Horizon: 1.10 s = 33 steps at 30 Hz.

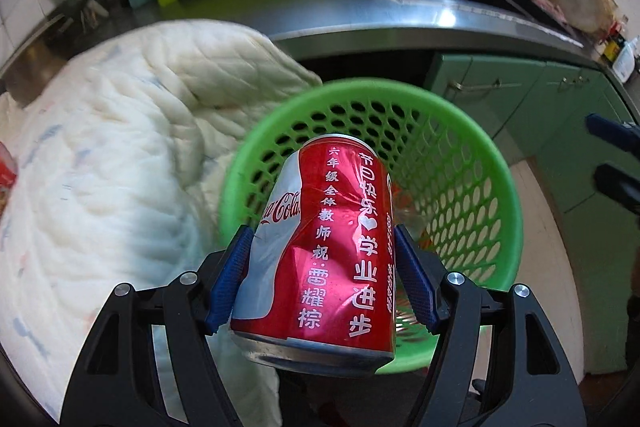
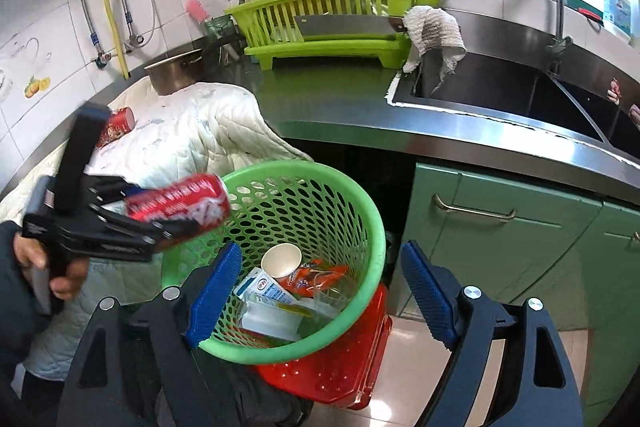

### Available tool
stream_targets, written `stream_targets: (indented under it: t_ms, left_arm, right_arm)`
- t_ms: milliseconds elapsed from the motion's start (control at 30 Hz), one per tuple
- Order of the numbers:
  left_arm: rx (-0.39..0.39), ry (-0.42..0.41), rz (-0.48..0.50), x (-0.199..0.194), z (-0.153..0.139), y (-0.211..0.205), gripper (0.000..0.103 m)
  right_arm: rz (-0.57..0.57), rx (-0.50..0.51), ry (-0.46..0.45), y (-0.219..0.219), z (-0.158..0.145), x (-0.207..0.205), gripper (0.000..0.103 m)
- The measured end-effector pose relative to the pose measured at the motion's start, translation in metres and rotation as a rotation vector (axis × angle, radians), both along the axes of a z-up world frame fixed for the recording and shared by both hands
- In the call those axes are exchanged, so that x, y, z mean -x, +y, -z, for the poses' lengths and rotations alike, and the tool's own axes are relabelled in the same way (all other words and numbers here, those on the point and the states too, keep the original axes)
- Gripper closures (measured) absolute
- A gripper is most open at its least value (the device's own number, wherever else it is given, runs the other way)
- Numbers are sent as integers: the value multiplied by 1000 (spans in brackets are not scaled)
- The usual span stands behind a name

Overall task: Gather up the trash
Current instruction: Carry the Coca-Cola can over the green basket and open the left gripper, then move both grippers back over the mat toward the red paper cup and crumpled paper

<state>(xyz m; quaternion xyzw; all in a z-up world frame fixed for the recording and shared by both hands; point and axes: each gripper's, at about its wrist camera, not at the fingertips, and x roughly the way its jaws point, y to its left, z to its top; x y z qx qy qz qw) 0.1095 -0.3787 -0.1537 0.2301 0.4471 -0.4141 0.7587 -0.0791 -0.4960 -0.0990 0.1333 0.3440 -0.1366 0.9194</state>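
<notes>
While L gripper (image 1: 322, 269) fingers clamp dented red can (image 1: 324, 239) over near rim of green basket (image 1: 472, 131) | R gripper (image 2: 320, 295) fingers apart, empty | risk: early release, can clips rim, drops to floor | 2nd can (image 2: 118, 125) on desk quilt (image 2: 188, 143).

A glossy dented metal can (image 1: 320, 243) is seen, a perforated shiny plastic basket (image 2: 344, 211), a quilted matt cloth (image 1: 100, 155), ribbed blue pads (image 2: 214, 291), and a brushed steel counter (image 2: 420, 123).
</notes>
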Motion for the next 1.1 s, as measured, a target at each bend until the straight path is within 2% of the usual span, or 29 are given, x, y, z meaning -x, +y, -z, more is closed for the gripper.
stream_targets:
  t_ms: [200,433,767,1100]
  left_arm:
    - [-4,61,12,4,18,-15,32]
    - [41,76,10,8,10,-10,28]
    - [113,1,-61,-4,-37,34,26]
    - [160,-82,-219,-28,-77,116,22]
  right_arm:
    - [3,-18,-5,-2,1,4,24]
    - [-3,-20,-10,1,0,5,24]
    - [-49,-1,-31,16,-12,-6,24]
    - [-163,18,-53,54,-28,-43,23]
